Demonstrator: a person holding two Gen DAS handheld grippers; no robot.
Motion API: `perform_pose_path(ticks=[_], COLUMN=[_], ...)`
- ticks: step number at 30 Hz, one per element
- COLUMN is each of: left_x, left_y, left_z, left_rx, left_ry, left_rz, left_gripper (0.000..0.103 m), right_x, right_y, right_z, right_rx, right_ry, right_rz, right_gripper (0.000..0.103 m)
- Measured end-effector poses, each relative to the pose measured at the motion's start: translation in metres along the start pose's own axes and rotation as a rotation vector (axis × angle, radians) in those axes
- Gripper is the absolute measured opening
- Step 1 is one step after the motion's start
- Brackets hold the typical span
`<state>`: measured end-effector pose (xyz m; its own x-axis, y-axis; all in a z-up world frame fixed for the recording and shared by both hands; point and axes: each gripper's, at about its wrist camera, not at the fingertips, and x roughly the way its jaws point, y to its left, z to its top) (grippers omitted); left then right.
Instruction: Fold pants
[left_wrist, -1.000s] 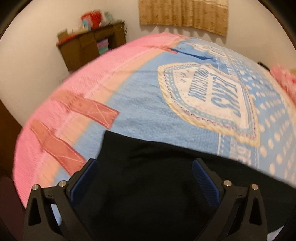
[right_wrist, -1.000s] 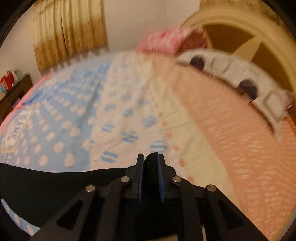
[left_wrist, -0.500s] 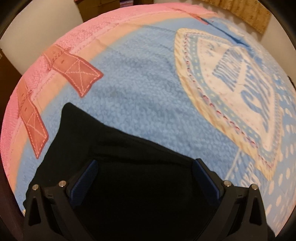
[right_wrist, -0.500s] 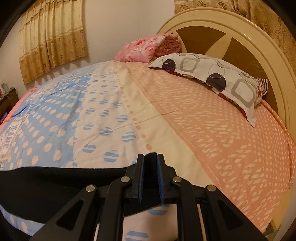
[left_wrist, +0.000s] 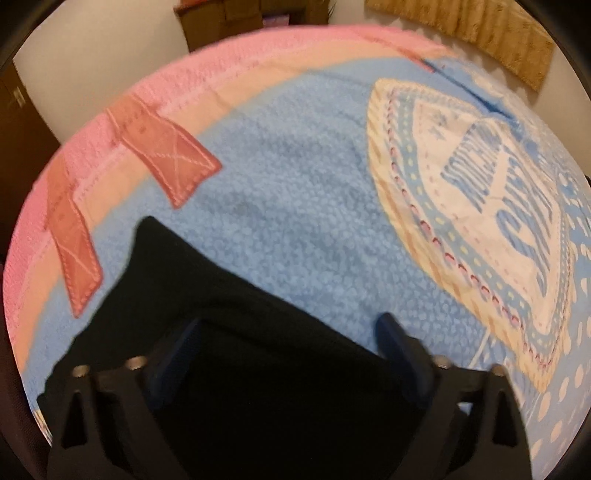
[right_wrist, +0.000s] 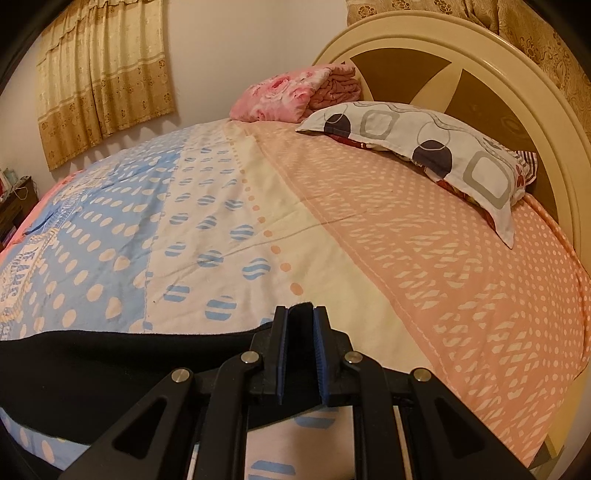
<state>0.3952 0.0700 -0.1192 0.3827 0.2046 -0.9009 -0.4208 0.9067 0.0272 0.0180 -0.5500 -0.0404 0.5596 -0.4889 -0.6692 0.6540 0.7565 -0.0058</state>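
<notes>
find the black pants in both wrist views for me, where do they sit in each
Left wrist view: the black pants fill the lower middle, between the closing left gripper jaws, with a corner poking up at left.
Right wrist view: the pants run as a dark band along the lower left, one edge pinched in the right gripper.
Shared landmark: the blue lettered crest on the bedspread, at right in the left view and far left in the right view.

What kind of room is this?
Most likely a bedroom: a big bed with a patterned bedspread, a pillow against a rounded headboard, and curtains on the wall.
</notes>
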Motion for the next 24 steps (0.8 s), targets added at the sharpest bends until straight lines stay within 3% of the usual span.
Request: perform_pose_path(ticks=[1,2,4,7,12,19,24], left_x=[-0.003,-0.006,-0.01,-0.018,-0.017,-0.029,-0.062], left_y=[0.002,0.003,0.013,0.049,0.073,0.066,0.081], left_z=[-0.003,-0.01,-0.013,-0.017,-0.027,-0.025,-0.018], left_rx=[0.025,0.038,0.047,-0.014,-0.055,-0.057,-0.065], left_ry=[-0.029,-0.039,-0.05,-0.025,-0.014,-0.01,-0.042], left_rz=[-0.004,-0.008,-0.022,-0.158,-0.305,-0.348,-0.417], left_gripper=[0.067,0.062,0.034,0.012,0.009,0.008,0.008], right_x=[0.0,0.0,0.001,0.001,0.002,-0.001,-0.03], right_y=[0.0,0.0,0.0,-0.001,0.0,-0.001,-0.009], right_z=[0.0,0.0,-0.001,-0.002,-0.004,0.002,0.018], right_rx=[-0.002,-0.002,-0.002,0.006,0.009,0.013,0.039], right_ry=[-0.001,-0.001,0.0,0.0,-0.002,0.001,-0.054], right_rz=[0.0,-0.001,0.0,-0.001,-0.004,-0.004,0.002], right_gripper=[0.014,0.014,0.014,0.014,0.014,0.014,0.014])
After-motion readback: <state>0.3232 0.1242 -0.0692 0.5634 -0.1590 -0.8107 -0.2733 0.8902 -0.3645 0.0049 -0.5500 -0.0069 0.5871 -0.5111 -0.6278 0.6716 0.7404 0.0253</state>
